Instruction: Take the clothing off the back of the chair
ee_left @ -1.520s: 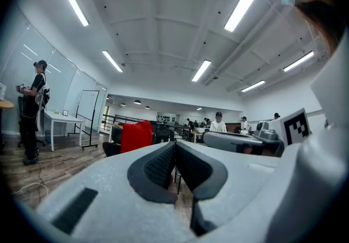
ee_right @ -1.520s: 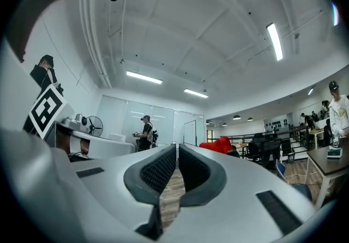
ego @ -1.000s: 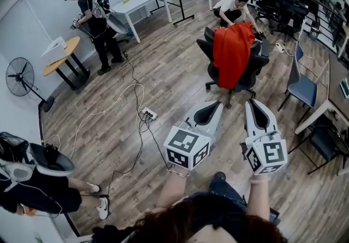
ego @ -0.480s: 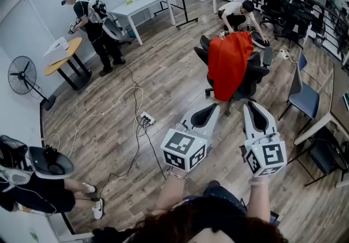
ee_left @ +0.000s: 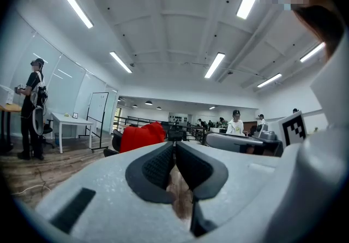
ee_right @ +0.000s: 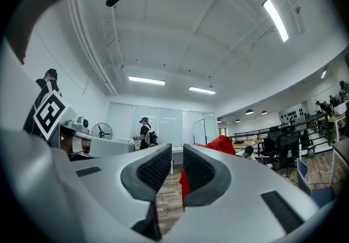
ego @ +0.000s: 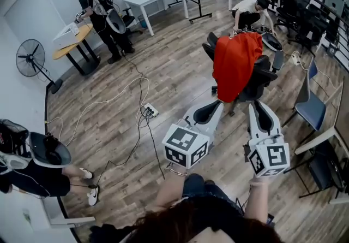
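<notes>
An open office with a wooden floor (ego: 169, 67) is being looked down on from the person's head. The red clothing (ego: 235, 67) is being carried on the back of a black office chair (ego: 265, 77). It is draped over the top edge, so its long axis is running straight down, from a bunched fold at the top to a hem hanging low beside the seat. The cloth is being shown as plain bright red, soft and loosely creased. No fastening can be made out on it.

Both grippers are being held out roughly level toward the chair, and neither is touching the garment. Bare floor is being left between the fingertips and the chair.

The left gripper (ego: 216, 106) is being kept clenched, pad against pad, with nothing between. The right gripper (ego: 256, 106) is being opened. A narrow gap is showing between its jaws and nothing is being gripped. A strip of the red cloth is being seen through that gap, well beyond it.

In the left gripper view the garment is being shown off to the left of the jaw line. The right gripper is therefore being judged the better aimed, though the two look about equally near. A person (ego: 252, 10) is crouching behind the chair.
</notes>
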`<state>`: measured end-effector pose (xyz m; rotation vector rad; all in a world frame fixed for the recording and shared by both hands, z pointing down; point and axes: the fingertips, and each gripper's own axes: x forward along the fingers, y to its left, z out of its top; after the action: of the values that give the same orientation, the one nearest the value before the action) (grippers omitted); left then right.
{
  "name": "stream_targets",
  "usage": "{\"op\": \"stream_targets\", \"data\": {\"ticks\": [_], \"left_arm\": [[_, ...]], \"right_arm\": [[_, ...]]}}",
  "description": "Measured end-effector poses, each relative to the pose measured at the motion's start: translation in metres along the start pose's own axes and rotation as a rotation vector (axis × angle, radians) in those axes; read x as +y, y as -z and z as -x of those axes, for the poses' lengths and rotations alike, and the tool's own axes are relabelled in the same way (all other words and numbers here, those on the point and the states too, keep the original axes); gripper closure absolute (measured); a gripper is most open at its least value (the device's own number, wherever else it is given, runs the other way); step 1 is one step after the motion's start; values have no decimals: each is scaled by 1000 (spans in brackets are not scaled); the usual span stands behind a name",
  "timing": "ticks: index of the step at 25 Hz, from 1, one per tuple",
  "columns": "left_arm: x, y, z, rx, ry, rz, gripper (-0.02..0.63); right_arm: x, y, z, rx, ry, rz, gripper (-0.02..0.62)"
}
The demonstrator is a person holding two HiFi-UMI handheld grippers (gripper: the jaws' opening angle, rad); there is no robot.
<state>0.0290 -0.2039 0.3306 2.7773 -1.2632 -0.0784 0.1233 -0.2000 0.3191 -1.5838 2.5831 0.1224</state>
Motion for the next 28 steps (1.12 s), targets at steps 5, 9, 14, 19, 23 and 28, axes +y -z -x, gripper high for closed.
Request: {"op": "stream_targets", "data": {"ticks": [5, 9, 14, 19, 23, 28], "left_arm": [[3, 3, -12, 8, 0, 9, 583], [13, 5, -22, 10, 1, 19, 543], [29, 4, -40, 5, 1, 28, 528], [50, 4, -56, 4, 9, 54, 506], [69, 1, -69, 8, 16, 65, 479], [91, 0, -84, 11, 17, 74, 452]], "right_arm": [[-12, 6, -7, 8, -11, -13, 535], [-20, 10, -15, 9, -8, -15, 529], [-32, 13, -31, 7, -7, -11, 517], [-45, 16, -52, 11, 2, -8, 492], [-50, 18, -73, 13, -4, -5, 457], [-61, 25, -94, 22, 8, -16, 445]]}}
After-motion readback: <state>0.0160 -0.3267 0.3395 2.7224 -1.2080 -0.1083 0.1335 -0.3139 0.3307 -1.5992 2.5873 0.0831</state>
